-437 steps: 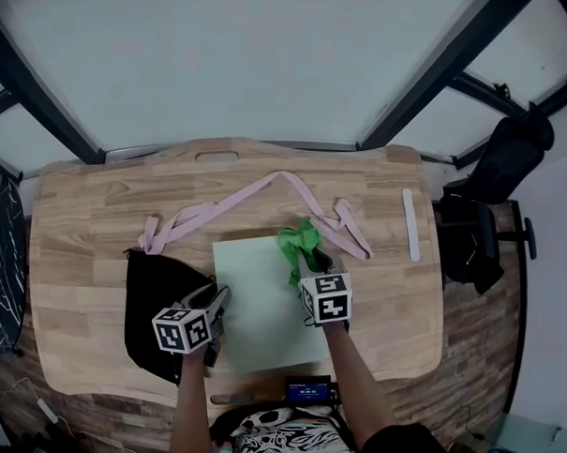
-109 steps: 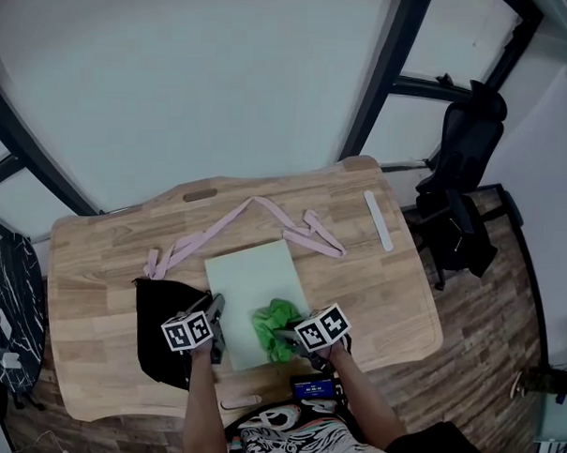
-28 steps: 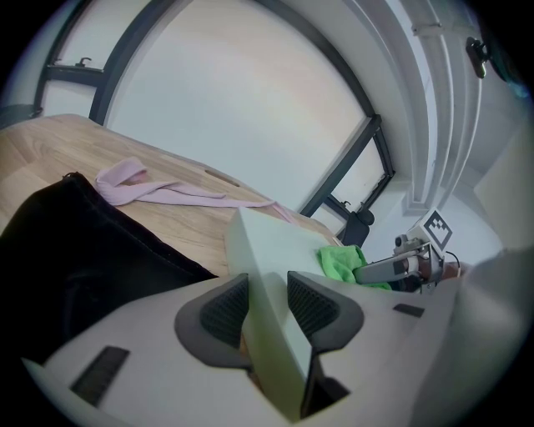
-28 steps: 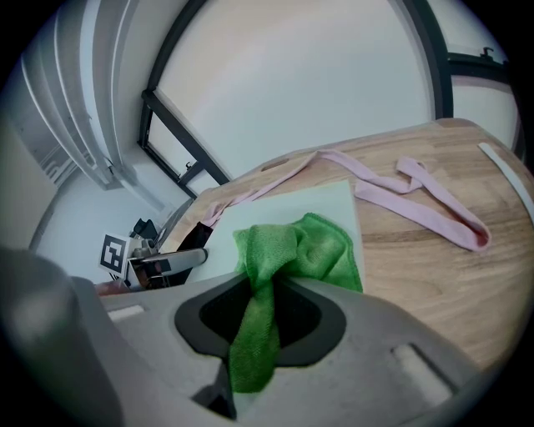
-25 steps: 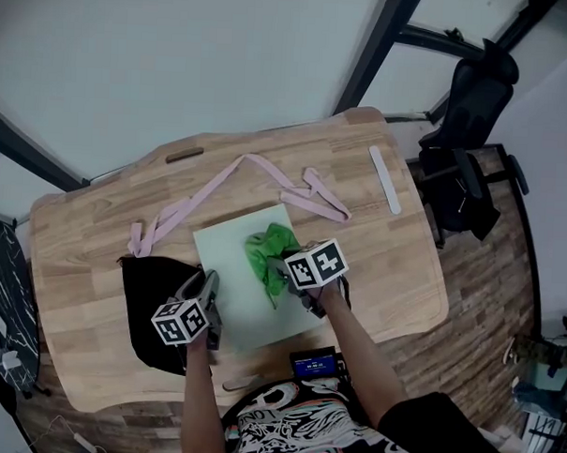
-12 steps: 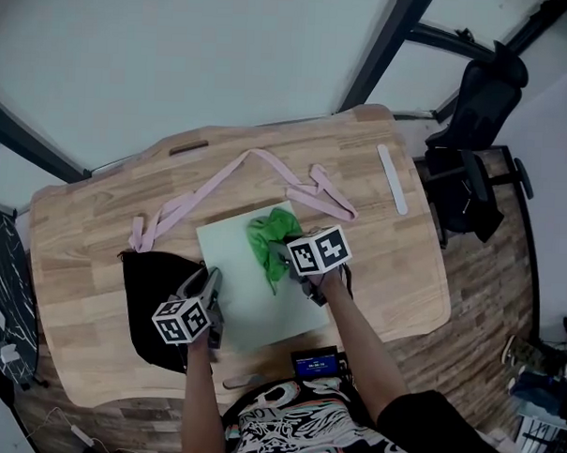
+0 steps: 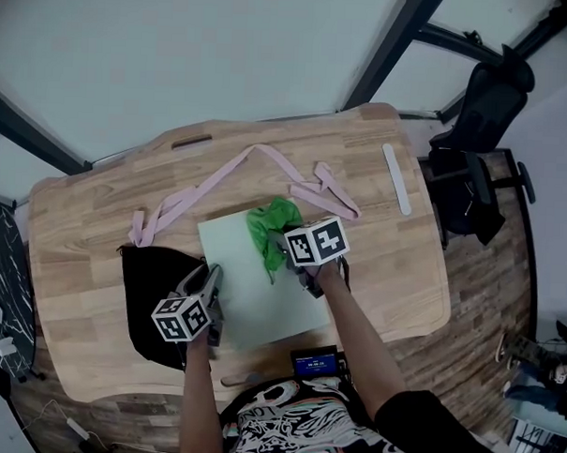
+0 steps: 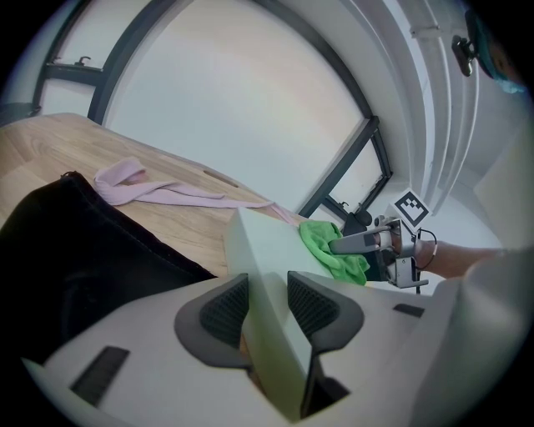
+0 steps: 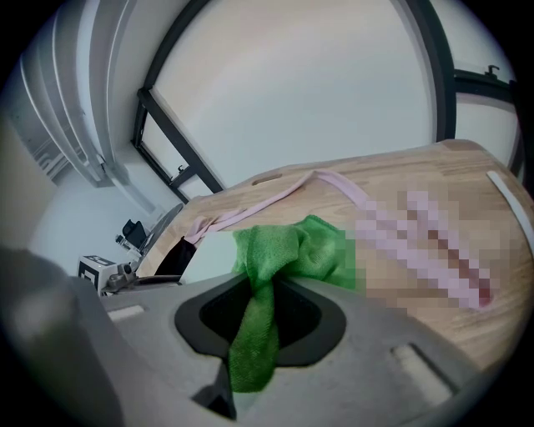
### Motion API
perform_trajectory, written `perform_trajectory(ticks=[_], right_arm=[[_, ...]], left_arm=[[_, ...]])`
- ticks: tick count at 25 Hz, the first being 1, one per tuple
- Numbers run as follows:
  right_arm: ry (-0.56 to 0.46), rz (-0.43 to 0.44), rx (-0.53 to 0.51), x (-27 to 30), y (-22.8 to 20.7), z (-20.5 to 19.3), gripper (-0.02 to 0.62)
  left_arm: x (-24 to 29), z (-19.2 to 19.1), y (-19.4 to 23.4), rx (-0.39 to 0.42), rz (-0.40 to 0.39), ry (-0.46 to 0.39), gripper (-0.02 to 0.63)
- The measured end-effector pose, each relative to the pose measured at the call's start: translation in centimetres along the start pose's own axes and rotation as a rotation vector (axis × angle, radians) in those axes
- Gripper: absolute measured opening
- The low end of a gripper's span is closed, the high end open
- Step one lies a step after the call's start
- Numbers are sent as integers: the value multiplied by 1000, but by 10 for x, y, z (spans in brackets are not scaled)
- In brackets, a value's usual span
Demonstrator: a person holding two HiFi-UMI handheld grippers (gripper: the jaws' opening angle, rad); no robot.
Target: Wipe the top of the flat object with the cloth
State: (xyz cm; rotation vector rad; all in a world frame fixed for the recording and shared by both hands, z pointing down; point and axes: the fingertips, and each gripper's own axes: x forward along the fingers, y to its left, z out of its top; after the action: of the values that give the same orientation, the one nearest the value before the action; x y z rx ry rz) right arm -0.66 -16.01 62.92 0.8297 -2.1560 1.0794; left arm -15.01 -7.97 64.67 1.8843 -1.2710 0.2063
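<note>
Gripping cloth (image 9: 288,250) between right gripper (image 9: 260,310) jaws, flat board (image 8: 257,250) edge between left gripper (image 8: 264,305) jaws

The flat object (image 7: 248,294) is a thin, pale green sheet that lies flat on the wooden tabletop (image 7: 87,222). Its near left edge sits between the jaws of the left hand-held gripper (image 7: 211,285). The cloth (image 7: 269,225) is bright green and bunched up, resting on the sheet's far right corner with one end pinched in the right hand-held gripper (image 7: 284,252)
</note>
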Motion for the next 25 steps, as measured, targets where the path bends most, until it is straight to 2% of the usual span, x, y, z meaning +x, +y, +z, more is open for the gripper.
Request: perform_trajectory(ticks=[14,25], right_arm=[[58,58,-35,22,33,1,78],[64,65,-50,28,42,0,78]], left_arm=[[0,0,0,-9,0,-9,146],[0,0,1,-16,3,-15,146]])
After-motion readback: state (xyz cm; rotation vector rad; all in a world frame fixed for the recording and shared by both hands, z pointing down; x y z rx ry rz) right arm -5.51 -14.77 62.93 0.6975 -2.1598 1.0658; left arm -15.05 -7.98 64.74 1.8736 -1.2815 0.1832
